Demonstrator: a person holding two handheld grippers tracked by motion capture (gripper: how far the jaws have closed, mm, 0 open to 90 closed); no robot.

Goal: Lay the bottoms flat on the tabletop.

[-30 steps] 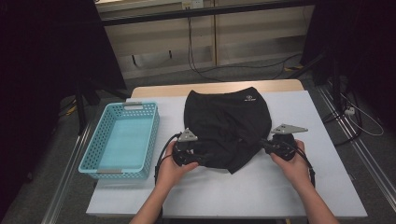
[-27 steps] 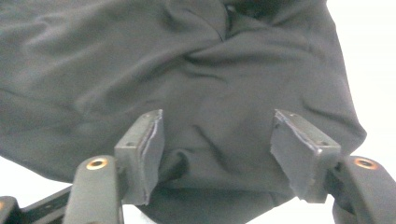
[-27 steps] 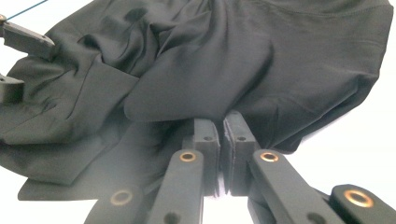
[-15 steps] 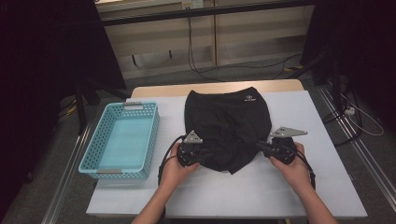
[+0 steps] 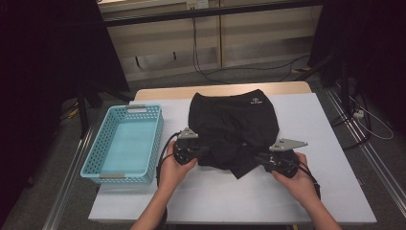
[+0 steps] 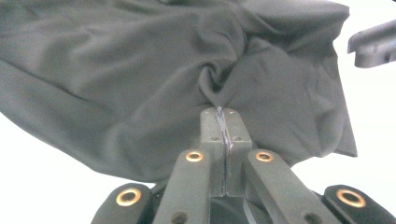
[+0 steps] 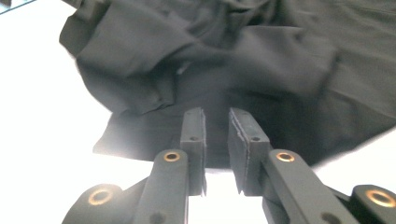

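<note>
garment [image 5: 233,125]: matt black cloth, soft, creased | basket [image 5: 125,143]: glossy turquoise plastic, perforated | worktop [image 5: 313,124]: smooth matt white | left gripper [image 6: 225,114]: matt black, brass-coloured rivets

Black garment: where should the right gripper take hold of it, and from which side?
Grip the loose lower corner of the black garment, coming in low from the near right. That edge lies flat on the white table just ahead of the right gripper, whose jaws stand apart; the left gripper already pinches a fold.
</note>
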